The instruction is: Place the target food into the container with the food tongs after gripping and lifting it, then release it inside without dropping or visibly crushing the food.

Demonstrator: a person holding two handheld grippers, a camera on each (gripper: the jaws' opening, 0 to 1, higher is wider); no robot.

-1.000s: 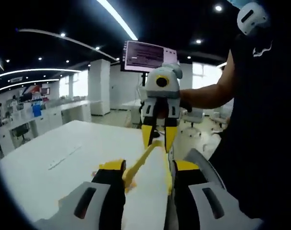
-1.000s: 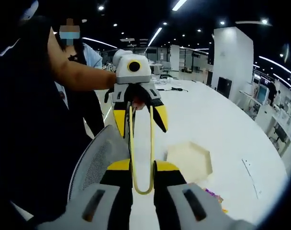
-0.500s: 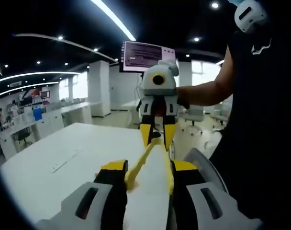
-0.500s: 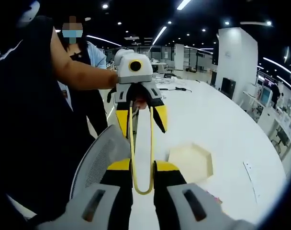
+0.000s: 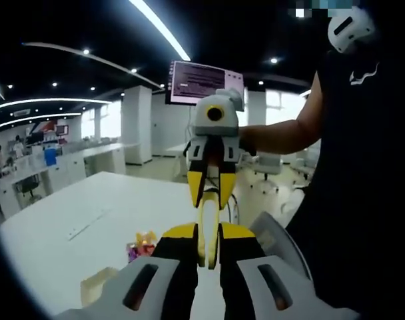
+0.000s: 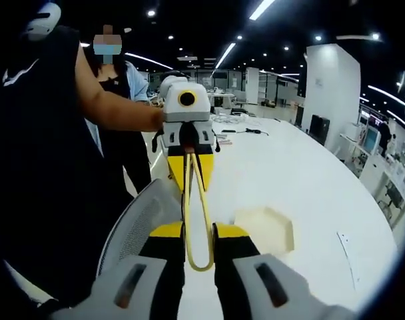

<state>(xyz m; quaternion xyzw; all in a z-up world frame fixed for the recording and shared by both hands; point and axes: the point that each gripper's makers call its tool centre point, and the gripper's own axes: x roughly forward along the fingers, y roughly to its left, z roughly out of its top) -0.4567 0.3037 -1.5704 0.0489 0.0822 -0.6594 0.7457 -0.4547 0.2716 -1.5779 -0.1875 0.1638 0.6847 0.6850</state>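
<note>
Yellow food tongs (image 6: 199, 269) stretch between my two grippers above the white table (image 6: 276, 167). My right gripper (image 6: 200, 230) is shut on their looped end. My left gripper (image 6: 192, 170) is shut on the two arms and presses them together. In the left gripper view my left gripper (image 5: 208, 233) clamps the tongs (image 5: 204, 227), and the right gripper (image 5: 210, 190) faces it. A small colourful piece of food (image 5: 141, 245) lies on the table. Close to it sits a cream container (image 5: 96, 287); in the right gripper view it is a hexagonal tray (image 6: 264, 212).
A grey mesh chair back (image 6: 139, 223) stands at the table's edge under the tongs. The person's dark-shirted body fills one side of each view, and another person stands behind. A lit screen (image 5: 206, 81) hangs at the far end of the room.
My left gripper's jaws have drawn together, squeezing the tongs' arms from spread to nearly touching. The left gripper view has shifted, bringing the food and container into sight.
</note>
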